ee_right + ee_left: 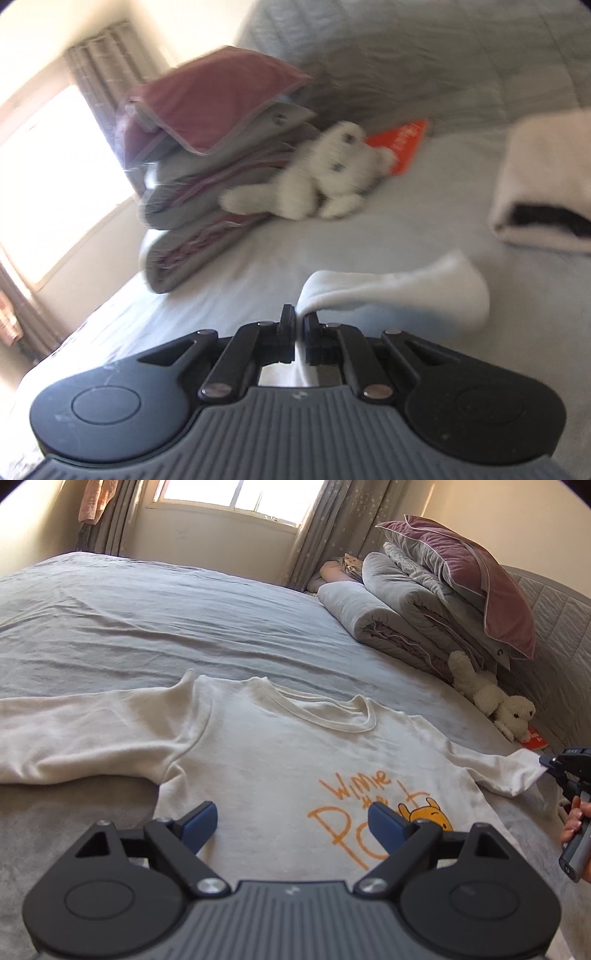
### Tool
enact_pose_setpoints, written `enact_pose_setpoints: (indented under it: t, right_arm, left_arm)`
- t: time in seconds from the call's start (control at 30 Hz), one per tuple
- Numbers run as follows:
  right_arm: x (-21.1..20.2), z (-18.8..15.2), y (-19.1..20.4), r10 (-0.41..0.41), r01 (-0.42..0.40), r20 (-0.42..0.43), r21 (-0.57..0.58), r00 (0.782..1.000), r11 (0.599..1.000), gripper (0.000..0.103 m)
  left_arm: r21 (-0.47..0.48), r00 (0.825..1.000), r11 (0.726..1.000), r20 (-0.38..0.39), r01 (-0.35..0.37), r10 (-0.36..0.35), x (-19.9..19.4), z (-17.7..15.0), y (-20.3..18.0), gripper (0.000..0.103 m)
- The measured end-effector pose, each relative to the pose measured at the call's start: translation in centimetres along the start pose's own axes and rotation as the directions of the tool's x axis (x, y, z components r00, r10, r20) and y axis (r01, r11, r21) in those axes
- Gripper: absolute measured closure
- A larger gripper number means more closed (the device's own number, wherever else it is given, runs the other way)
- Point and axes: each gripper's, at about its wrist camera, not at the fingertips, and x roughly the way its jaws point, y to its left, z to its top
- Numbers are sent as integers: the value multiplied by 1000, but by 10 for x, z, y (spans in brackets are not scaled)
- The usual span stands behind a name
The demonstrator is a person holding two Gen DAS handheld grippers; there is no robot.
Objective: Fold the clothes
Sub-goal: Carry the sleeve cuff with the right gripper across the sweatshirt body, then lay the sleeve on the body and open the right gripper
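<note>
- Left wrist view: white shirt point(280, 753) spread face up on the grey bed point(147, 627), collar toward the window point(236, 498), orange print near the lower right of the chest.
- One long sleeve point(85, 731) stretched flat to the left; the other sleeve point(513, 771) drawn out to the right, lifted a little off the bed.
- Left tool point(291, 825) wide open, blue pads point(199, 825) apart, holding nothing, hovering over the shirt's lower chest.
- Right tool point(554, 766) at the right edge, pinching the cuff end of the right sleeve; part of a hand point(574, 821) on its handle.
- Right wrist view: right tool point(300, 325) closed tight on white fabric point(399, 291), cloth passing between the fingers and flaring out beyond them; frame blurred.
- Stacked grey quilts point(406, 613) with a mauve pillow point(469, 579) on top at the head of the bed, beside the headboard point(554, 635).
- White plush toy point(491, 698) lying against the stack, touching a red card point(537, 740).
- Folded beige cloth point(546, 184) on the bed at the right, well apart from the toy.
</note>
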Motion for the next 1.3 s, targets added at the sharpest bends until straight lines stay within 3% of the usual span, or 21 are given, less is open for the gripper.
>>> enact_pose_setpoints:
  t: [0.23, 0.43, 0.63, 0.77, 0.97, 1.17, 1.3]
  right_arm:
    - [-32, -6, 44, 131, -132, -18, -101, 991, 986, 97]
    - [-63, -24, 92, 237, -242, -49, -269, 970, 932, 97]
    - [-74, -56, 119, 282, -325, -169, -338, 944, 883, 97]
    - [-80, -81, 138, 306, -390, -263, -382, 915, 838, 97]
    - [-80, -127, 156, 277, -453, -403, -454, 872, 767, 97]
    - [-72, -155, 145, 193, -442, -484, -475, 854, 761, 96]
    - [-74, -160, 149, 178, -453, -496, -515, 850, 728, 96]
  left_arm:
    - [-41, 1000, 999, -5, 7, -7, -4, 3, 3, 13]
    - [-36, 1000, 999, -1, 10, -10, -9, 3, 2, 13]
    - [-60, 1000, 998, 12, 15, -14, -13, 5, 2, 13]
    - [-64, 1000, 998, 15, 16, -15, -15, 6, 2, 13]
    - [-55, 1000, 998, 12, 5, -4, -17, 4, 1, 13]
    - [-33, 1000, 999, 5, -4, 4, -17, 1, -2, 13]
    - [-19, 1000, 1000, -1, -14, 14, -16, -1, -3, 13]
